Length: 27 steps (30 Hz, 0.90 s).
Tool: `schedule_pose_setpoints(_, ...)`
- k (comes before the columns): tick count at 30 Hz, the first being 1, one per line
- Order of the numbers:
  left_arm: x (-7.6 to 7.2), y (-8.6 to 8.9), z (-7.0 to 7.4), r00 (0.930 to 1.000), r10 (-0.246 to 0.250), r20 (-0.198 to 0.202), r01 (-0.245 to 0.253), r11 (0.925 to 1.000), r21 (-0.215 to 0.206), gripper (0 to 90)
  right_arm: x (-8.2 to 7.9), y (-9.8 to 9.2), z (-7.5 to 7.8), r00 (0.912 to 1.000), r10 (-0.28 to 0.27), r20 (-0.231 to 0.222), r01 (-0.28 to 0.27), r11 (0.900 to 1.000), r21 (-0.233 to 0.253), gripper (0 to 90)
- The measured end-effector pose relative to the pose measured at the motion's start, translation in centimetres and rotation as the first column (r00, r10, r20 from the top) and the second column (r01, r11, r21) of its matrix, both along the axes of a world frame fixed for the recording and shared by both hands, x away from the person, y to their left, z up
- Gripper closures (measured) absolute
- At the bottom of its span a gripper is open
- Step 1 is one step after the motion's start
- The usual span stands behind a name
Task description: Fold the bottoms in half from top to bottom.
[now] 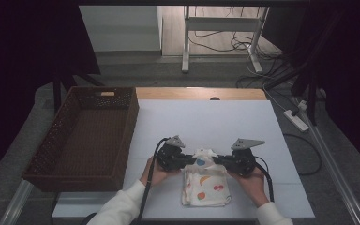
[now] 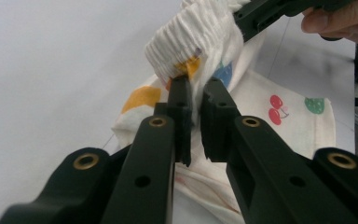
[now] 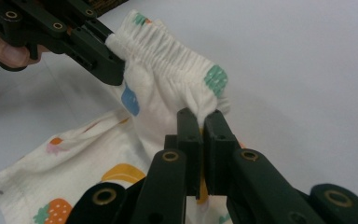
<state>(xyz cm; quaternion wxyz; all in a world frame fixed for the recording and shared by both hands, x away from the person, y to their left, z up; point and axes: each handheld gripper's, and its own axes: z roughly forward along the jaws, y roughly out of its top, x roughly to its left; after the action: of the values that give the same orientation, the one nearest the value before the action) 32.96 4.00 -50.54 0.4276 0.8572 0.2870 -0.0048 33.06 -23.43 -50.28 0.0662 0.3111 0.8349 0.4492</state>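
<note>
A small white garment (image 1: 205, 183) printed with coloured fruit lies near the front of the white table (image 1: 206, 117). Its elastic waistband (image 1: 205, 153) is lifted off the surface between both grippers. My left gripper (image 1: 191, 161) is shut on the waistband's left end, and in the left gripper view that gripper (image 2: 196, 100) pinches the gathered cloth (image 2: 191, 37). My right gripper (image 1: 219, 160) is shut on the waistband's right end; the right gripper view has that gripper (image 3: 203, 119) clamping the ruched edge (image 3: 168, 56). The rest of the garment (image 3: 74, 158) drapes down onto the table.
A large brown wicker basket (image 1: 56, 136) stands at the table's left side. A wooden strip (image 1: 201, 93) runs along the far edge. Beyond it, a floor with cables and a metal frame (image 1: 220, 28). A power strip (image 1: 296, 119) lies at the right.
</note>
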Motion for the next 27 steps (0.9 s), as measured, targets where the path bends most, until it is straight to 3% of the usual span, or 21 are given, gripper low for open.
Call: schedule_pose_setpoints(27,-0.9,0.1,-0.3,0.9995,-0.027,-0.015,0.027,0.9996,0.0,82.6,-1.3,-0.3,-0.3,0.9998,0.014,-0.012,-0.014,1.0,0.001,86.2)
